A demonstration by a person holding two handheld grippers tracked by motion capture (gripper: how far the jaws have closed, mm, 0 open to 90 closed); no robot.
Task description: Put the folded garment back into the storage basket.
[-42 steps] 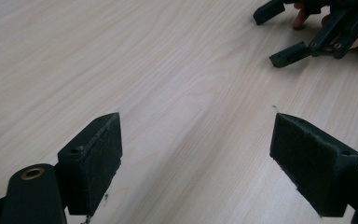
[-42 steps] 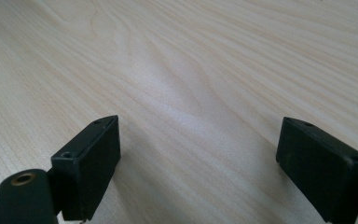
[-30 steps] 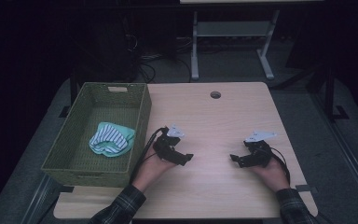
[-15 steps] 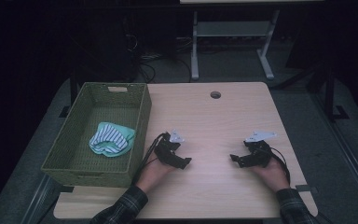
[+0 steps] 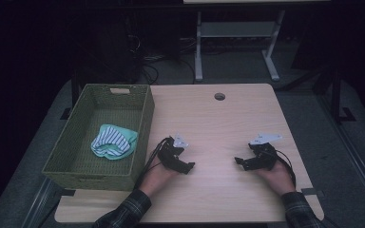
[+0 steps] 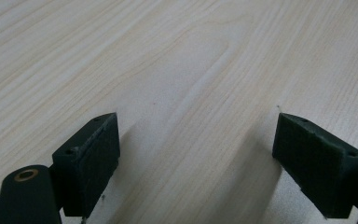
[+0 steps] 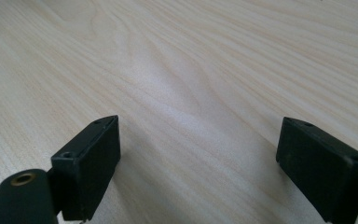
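While both rest on table [image 5: 218, 123] | left gripper [image 5: 190, 166]: jaws apart, empty | right gripper [image 5: 238, 161]: jaws apart, empty

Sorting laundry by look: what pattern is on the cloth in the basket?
The cloth is mint green with dark-and-white stripes, clearest in the high view.

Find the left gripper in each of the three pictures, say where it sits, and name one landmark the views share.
High view: the left gripper rests low and left of centre on the table, beside the green basket.
Left gripper view: its two black jaws rise from the bottom corners, wide apart, nothing between them.
Right gripper view: the jaws there belong to the right gripper.
Shared landmark: the pale wood-grain tabletop.
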